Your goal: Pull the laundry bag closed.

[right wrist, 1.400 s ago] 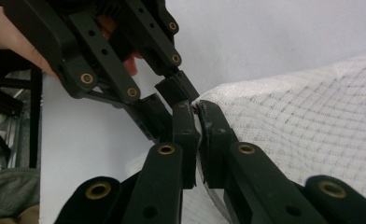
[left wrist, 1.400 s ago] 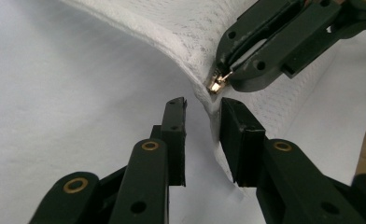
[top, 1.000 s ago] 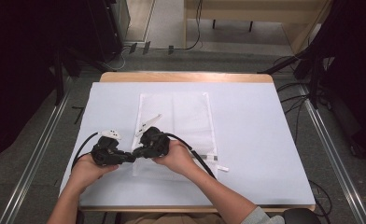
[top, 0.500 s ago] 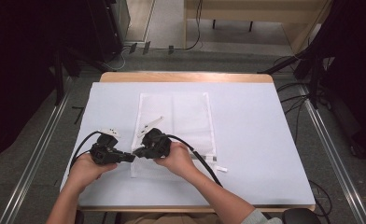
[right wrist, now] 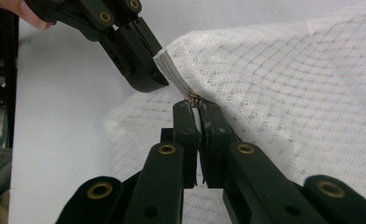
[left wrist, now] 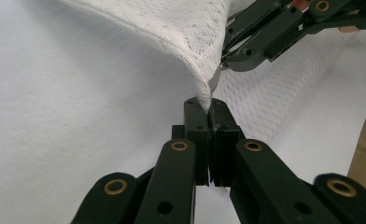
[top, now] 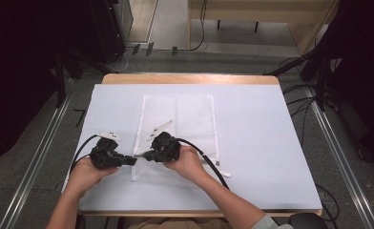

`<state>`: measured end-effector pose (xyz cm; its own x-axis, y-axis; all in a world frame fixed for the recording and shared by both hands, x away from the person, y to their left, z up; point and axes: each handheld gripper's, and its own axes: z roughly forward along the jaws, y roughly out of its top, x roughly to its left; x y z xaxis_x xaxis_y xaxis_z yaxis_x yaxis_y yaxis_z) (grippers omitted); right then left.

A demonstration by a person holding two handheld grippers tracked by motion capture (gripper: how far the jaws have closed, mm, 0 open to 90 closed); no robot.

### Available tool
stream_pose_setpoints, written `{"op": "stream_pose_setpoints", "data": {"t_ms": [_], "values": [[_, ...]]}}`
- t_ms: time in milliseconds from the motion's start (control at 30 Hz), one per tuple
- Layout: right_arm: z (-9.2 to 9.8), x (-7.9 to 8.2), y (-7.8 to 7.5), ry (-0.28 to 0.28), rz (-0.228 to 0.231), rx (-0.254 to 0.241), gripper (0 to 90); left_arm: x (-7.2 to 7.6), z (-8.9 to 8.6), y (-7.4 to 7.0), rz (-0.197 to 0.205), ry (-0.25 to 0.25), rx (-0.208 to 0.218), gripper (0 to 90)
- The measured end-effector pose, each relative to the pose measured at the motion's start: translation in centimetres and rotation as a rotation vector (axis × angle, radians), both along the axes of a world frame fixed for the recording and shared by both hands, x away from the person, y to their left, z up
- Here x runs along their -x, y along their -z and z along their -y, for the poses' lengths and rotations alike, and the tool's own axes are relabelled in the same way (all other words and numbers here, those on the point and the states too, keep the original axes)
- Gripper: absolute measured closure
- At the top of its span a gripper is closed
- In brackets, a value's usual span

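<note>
I'm pinching the mesh bag's (top: 178,129) near-left corner with the left tool (left wrist: 208,105), while the right tool (right wrist: 196,103) is gripping its zipper pull just beside. I'm holding the corner taut, pulling straight along the zipper.

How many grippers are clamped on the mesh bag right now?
2. The left gripper is shut on the mesh bag at its near left edge; the right gripper is shut on the same edge, right beside it, apparently at a small metal piece.
</note>
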<state>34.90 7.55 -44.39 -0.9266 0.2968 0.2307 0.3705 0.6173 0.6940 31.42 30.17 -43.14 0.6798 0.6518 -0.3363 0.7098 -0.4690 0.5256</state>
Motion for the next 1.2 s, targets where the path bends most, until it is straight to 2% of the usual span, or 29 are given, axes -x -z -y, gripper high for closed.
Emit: {"op": "stream_pose_setpoints", "data": {"t_ms": [300, 433, 500, 633, 733, 800, 967, 1200], "values": [[0.4, 0.1, 0.0, -0.009, 0.001, 0.001, 88.2, 0.0, 0.1, 0.0, -0.003, 0.007, 0.001, 89.3], [0.9, 0.1, 0.0, -0.005, 0.023, 0.029, 88.2, 0.0, 0.1, 0.2, -0.002, 0.001, -0.001, 89.3], [1.3, -0.1, 0.2, 0.002, 0.013, 0.033, 88.2, 0.1, 0.1, 0.2, -0.003, 0.002, -0.002, 89.3], [2.0, -0.3, 0.2, 0.009, 0.0, 0.028, 88.1, 0.2, 0.0, 0.2, -0.004, 0.007, 0.021, 89.3], [2.5, -0.4, 0.2, 0.008, 0.005, 0.033, 88.1, 0.2, -0.1, 0.2, -0.002, 0.011, 0.02, 89.2], [2.8, -0.5, 0.3, 0.013, -0.012, 0.03, 88.1, 0.2, -0.1, 0.2, 0.001, 0.009, 0.02, 89.2], [3.2, -0.4, 0.1, 0.004, -0.002, 0.036, 88.1, 0.2, -0.1, 0.1, 0.0, 0.011, 0.021, 89.1], [3.8, -0.6, 0.4, 0.022, -0.019, 0.028, 88.1, 0.2, -0.1, 0.2, -0.004, 0.017, 0.017, 89.1]]}}
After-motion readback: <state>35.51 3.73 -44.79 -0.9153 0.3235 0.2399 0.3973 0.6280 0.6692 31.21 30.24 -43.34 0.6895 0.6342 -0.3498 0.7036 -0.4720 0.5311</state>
